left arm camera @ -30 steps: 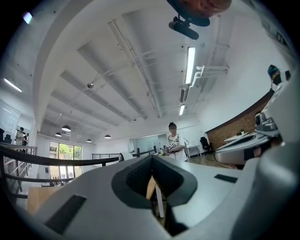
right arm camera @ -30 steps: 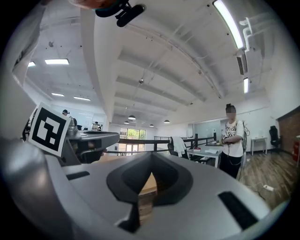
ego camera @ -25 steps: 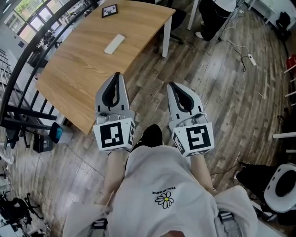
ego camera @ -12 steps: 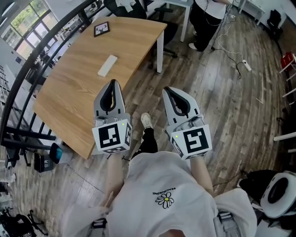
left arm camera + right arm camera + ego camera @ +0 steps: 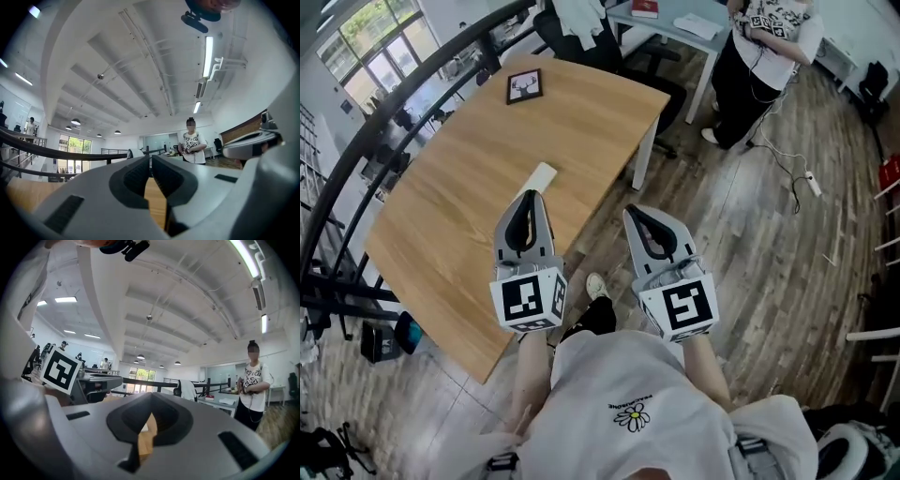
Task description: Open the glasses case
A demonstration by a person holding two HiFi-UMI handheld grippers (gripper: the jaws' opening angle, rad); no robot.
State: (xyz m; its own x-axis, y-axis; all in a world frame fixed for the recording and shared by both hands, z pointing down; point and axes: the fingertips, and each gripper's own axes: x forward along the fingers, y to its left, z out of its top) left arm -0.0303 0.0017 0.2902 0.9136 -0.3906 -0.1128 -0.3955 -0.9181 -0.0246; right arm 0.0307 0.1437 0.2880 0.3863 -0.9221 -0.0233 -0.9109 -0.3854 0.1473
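The white glasses case (image 5: 541,175) lies closed on the wooden table (image 5: 459,187) in the head view, just past the tip of my left gripper (image 5: 532,194), which hides its near end. That gripper hovers over the table's right edge, jaws shut and empty. My right gripper (image 5: 629,214) is beside it over the floor, off the table's edge, also shut with nothing in it. In the left gripper view the left gripper (image 5: 150,160) shows its jaws pressed together, with table wood below them. The right gripper (image 5: 151,397) in its own view is closed the same way.
A dark framed picture (image 5: 524,86) lies at the table's far end. A person (image 5: 764,56) stands beyond a second desk (image 5: 675,21) at the back right. A black railing (image 5: 356,159) runs along the left. A cable and power strip (image 5: 812,184) lie on the floor.
Both grippers have moved forward to the table. The left one now reaches over its edge, close to the case. Both jaws stayed shut.
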